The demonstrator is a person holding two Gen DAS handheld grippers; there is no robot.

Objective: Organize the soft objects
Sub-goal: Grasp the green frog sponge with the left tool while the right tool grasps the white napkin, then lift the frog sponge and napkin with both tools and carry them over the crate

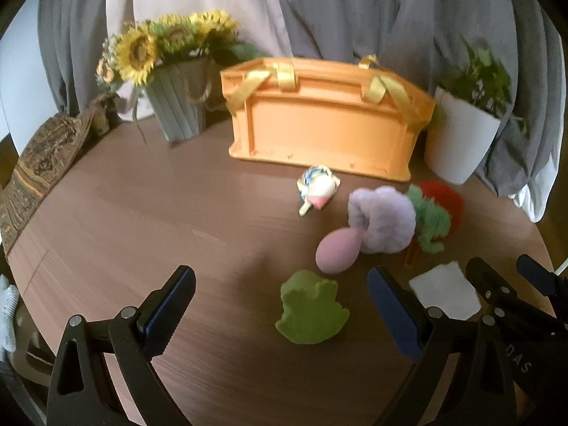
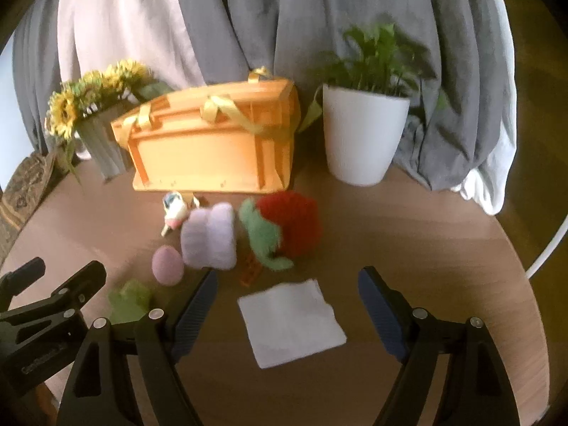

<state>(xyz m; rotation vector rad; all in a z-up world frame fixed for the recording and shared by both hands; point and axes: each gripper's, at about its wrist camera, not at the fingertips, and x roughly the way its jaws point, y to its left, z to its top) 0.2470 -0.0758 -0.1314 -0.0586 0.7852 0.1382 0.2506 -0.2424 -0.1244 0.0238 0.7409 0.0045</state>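
Risk starts nearest the cameras: both grippers hang low over the worktop [image 1: 142,220] with jaws wide and nothing between them, the left gripper [image 1: 280,298] framing the green sponge [image 1: 310,310] and the right gripper [image 2: 287,291] framing the white cloth [image 2: 291,323]. The cloth lies flat on the wood, so pads coming down on it could simply slide over the top or pinch only a corner, and it might then unfold or drop on the way to the basket. The sponge looks light and squashy; a grip off its middle could flip it or push it away. The two tools stand close side by side, and each shows in the other's view, so reaching together could make them knock into one another. A little further off, the pink egg [image 1: 335,248] touches the lilac puff [image 1: 385,220], which lies against the green plush [image 1: 429,223] and the red plush [image 2: 294,227], with a small orange piece [image 2: 250,271] half tucked below; grabbing one of this cluster may drag its neighbours. The small unicorn toy [image 1: 317,186] lies just before the orange basket [image 1: 326,124], which appears tipped onto its side, so things placed in it could roll back out. Beside it stand the sunflower vase [image 1: 177,106] and the white plant pot [image 2: 362,138], both apt to be nudged by a wide swing.
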